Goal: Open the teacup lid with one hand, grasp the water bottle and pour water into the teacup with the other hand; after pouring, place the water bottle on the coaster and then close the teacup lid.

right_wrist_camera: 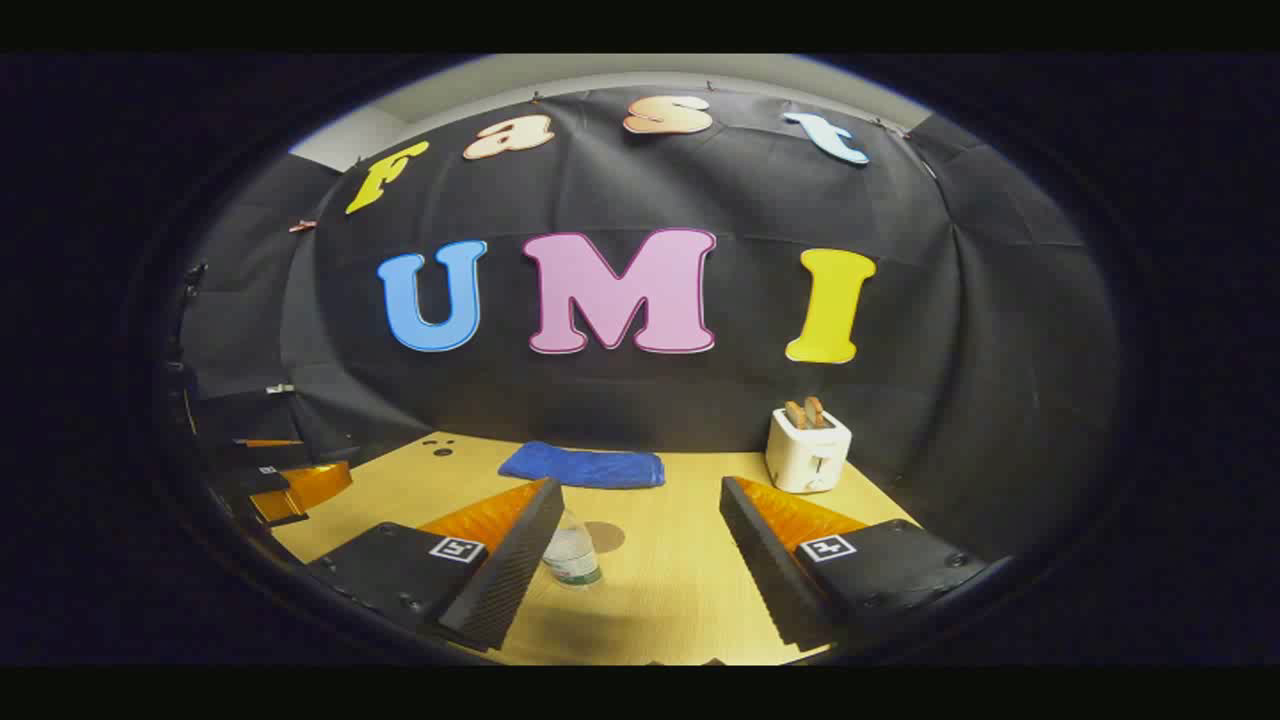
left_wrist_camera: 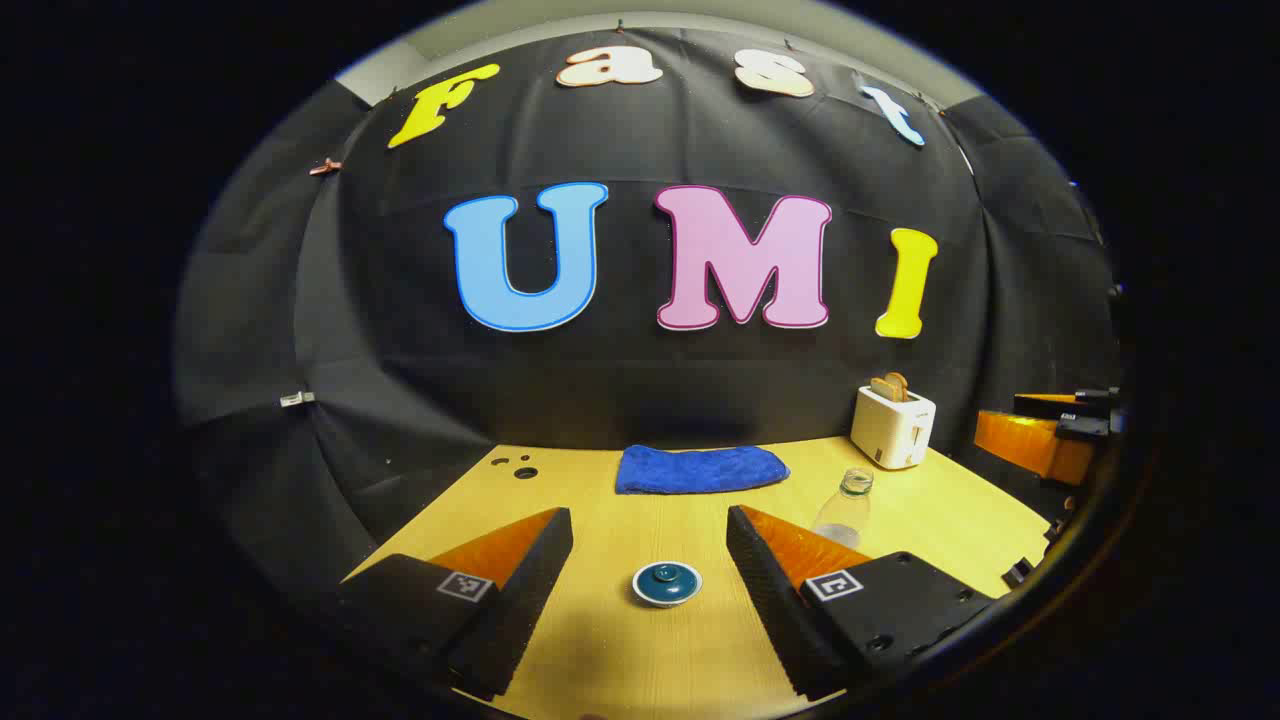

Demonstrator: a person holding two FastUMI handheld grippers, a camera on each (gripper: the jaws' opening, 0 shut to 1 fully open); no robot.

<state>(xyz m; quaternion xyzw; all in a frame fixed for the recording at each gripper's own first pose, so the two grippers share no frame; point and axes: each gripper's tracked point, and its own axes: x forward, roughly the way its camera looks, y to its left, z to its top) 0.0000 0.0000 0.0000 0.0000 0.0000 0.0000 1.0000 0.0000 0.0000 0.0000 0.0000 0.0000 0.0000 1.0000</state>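
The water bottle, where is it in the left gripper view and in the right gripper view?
Left gripper view: water bottle stands right of centre, behind the right finger.
Right gripper view: it stands low, left of centre, beside the left finger.
Shared landmark: the blue cloth at the table's back.

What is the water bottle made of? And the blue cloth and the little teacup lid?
Water bottle: likely clear plastic, since you see the table through it. Blue cloth: soft, fuzzy fabric, perhaps microfibre; it lies rumpled. Teacup lid: probably glazed ceramic, judging by its glossy shine.
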